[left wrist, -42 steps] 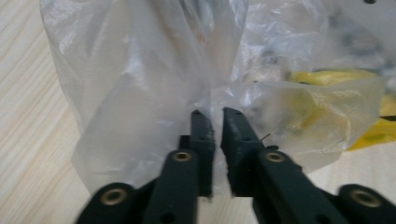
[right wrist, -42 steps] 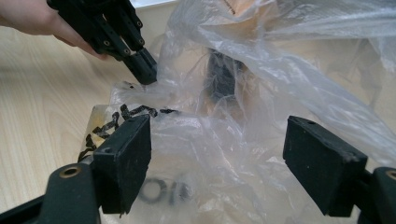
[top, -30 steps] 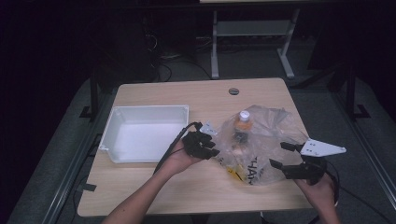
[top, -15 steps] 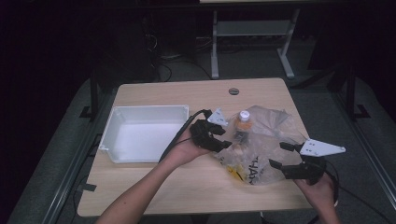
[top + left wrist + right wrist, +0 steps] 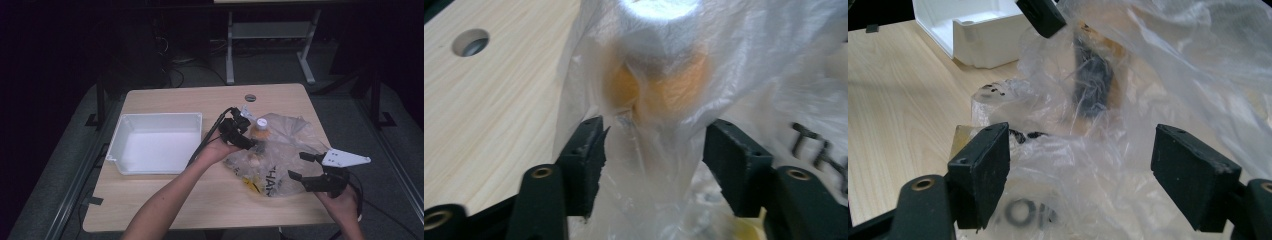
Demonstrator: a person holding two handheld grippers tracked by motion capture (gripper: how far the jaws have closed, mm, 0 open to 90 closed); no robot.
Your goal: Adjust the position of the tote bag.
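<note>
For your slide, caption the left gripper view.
Open left gripper straddling clear plastic bag over orange white-capped bottle.

2 black grippers (image 5: 250, 145), grey three-cornered plate (image 5: 344, 159), trailing black cables (image 5: 207, 137), brass screws (image 5: 542, 172)

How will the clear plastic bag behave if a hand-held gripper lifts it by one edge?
The plastic bag is thin and crumpled, so it will probably sag and fold. The orange bottle inside may slide or tip. The glossy film looks slippery.

An empty white tray (image 5: 155, 142) sits on the wooden desk (image 5: 165, 200), well left of the jaws.
</note>
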